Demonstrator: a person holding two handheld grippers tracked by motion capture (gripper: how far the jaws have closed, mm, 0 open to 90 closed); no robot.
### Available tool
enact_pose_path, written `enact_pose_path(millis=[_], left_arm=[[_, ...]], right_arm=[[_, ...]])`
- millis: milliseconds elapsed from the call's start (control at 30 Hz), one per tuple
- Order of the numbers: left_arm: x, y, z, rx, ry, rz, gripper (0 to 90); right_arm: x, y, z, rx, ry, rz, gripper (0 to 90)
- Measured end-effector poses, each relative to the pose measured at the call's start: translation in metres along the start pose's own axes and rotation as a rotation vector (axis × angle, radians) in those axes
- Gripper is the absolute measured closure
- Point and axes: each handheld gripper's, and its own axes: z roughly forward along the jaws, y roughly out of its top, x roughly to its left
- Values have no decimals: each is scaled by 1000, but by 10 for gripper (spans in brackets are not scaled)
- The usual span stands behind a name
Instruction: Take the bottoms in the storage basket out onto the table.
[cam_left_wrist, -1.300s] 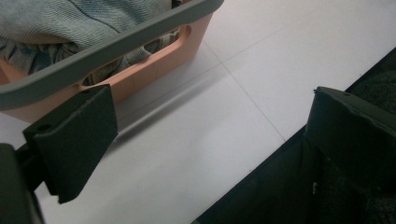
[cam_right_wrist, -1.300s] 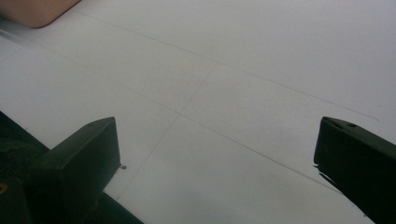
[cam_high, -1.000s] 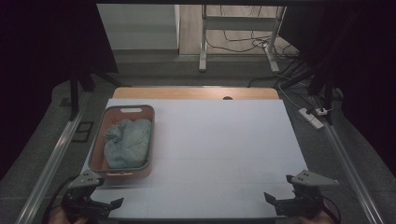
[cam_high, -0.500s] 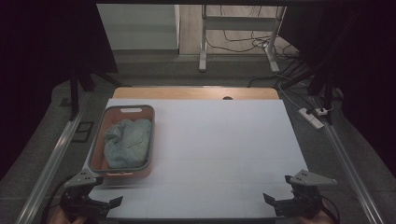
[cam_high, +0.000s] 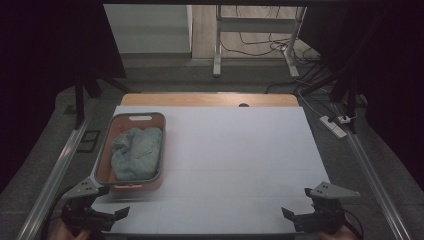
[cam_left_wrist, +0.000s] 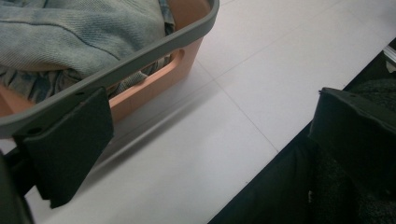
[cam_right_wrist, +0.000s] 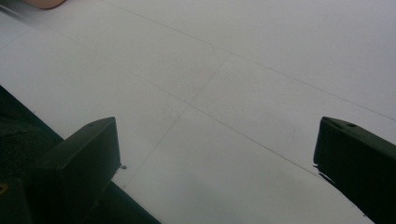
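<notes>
An orange basket with a grey rim (cam_high: 157, 150) stands on the left of the white table (cam_high: 240, 150). Crumpled blue denim cloth (cam_high: 136, 152) lies in it. My left gripper (cam_high: 107, 217) hovers at the table's front left corner, just in front of the basket, open and holding nothing. In the left gripper view the basket's rim (cam_left_wrist: 140, 60) and the denim cloth (cam_left_wrist: 70, 28) are close above the left jaw, and the left gripper (cam_left_wrist: 210, 140) has its jaws wide apart. My right gripper (cam_high: 297, 220) is at the front right edge, open over bare table (cam_right_wrist: 261, 70), with the right gripper (cam_right_wrist: 224, 154) empty.
Metal rails run along both sides of the table (cam_high: 55, 175) (cam_high: 375, 170). A power strip (cam_high: 334, 125) lies on the floor at the right. A wooden strip (cam_high: 210, 99) borders the table's far edge, with desk legs and cables behind it.
The left gripper has drifted very slightly to the left. The basket, the cloth and the right gripper stand as before.
</notes>
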Motion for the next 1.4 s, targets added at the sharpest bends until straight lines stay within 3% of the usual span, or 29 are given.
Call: enact_pose_path(millis=[333,567,800,1000,1400], left_arm=[[0,7,3,17,23,17,0],[-1,12,7,17,24,11,0],[2,17,8,-13,37,-5,0],[5,21,13,10,36,-15,0],[10,32,21,30,68,14,6]], right_arm=[[0,0,0,5,2,2,4],[0,0,1,9,2,6,5],[-1,0,1,13,6,8,5],[-1,1,2,19,4,5,5],[0,1,3,26,8,-2,6]])
